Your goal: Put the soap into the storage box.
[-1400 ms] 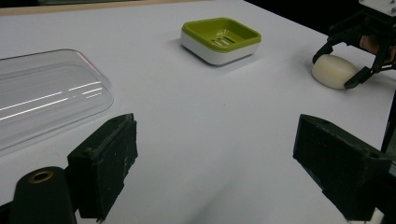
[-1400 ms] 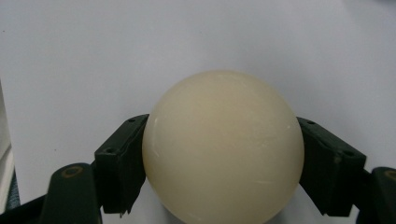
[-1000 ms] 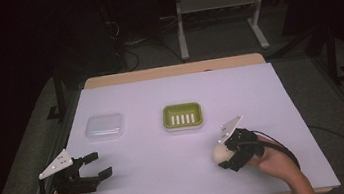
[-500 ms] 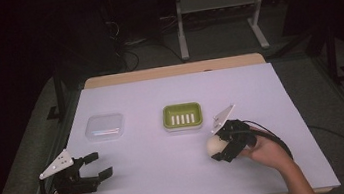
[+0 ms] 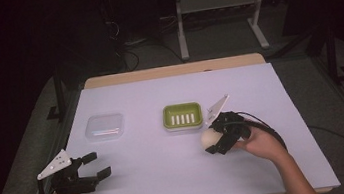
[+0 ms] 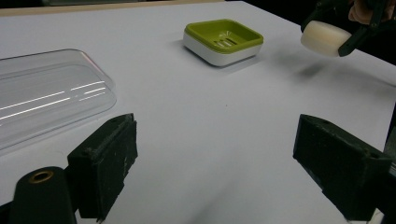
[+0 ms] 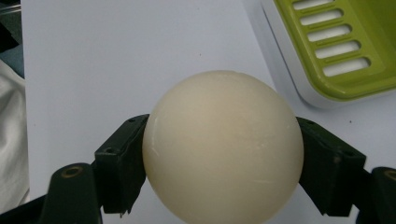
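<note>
A round cream soap bar [image 7: 223, 144] sits clamped between the jaws of my right gripper [image 5: 214, 141], held a little above the white table just right of the green soap dish [image 5: 182, 116]. In the left gripper view the soap bar [image 6: 324, 38] hangs at the far upper right, with its shadow on the table below. The slotted green dish [image 7: 343, 44] lies at the upper right of the right gripper view, and the green dish [image 6: 223, 40] also stands ahead in the left gripper view. My left gripper [image 5: 96, 165] rests open near the table's front left corner, nothing between its fingers [image 6: 106, 163].
A clear plastic lid [image 5: 105, 126] lies left of the dish, just ahead of the left gripper; the clear lid [image 6: 44, 95] is close on the left in the left gripper view. The white sheet [image 5: 270, 94] covers the table; dark floor and a metal stand lie beyond.
My right gripper has carried the soap bar forward and left, from the front right of the table toward the green dish. The left gripper has stayed put.
</note>
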{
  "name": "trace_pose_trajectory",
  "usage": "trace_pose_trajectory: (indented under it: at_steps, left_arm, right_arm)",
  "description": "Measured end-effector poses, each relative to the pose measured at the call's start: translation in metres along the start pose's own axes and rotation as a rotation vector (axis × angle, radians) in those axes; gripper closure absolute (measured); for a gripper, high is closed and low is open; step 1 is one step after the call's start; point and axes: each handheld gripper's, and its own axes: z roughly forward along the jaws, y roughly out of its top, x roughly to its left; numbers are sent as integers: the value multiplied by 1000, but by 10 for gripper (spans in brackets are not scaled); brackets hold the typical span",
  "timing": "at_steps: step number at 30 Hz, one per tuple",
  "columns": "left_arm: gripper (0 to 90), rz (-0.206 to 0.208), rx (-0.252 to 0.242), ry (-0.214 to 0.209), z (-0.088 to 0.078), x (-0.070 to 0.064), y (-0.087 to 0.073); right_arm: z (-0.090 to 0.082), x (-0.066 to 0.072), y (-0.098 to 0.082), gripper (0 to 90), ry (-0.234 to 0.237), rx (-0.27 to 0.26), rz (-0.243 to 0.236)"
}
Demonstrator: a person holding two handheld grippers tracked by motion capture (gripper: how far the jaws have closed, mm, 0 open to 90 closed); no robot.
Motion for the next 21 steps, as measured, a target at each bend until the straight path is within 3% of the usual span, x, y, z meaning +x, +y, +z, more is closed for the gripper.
trace_pose_trajectory:
  at_steps: [21]
  left_arm:
    - [131,-8,-3,1,0,-2,0]
  right_arm:
    - [-10,-11,20,234,-3,-31,0]
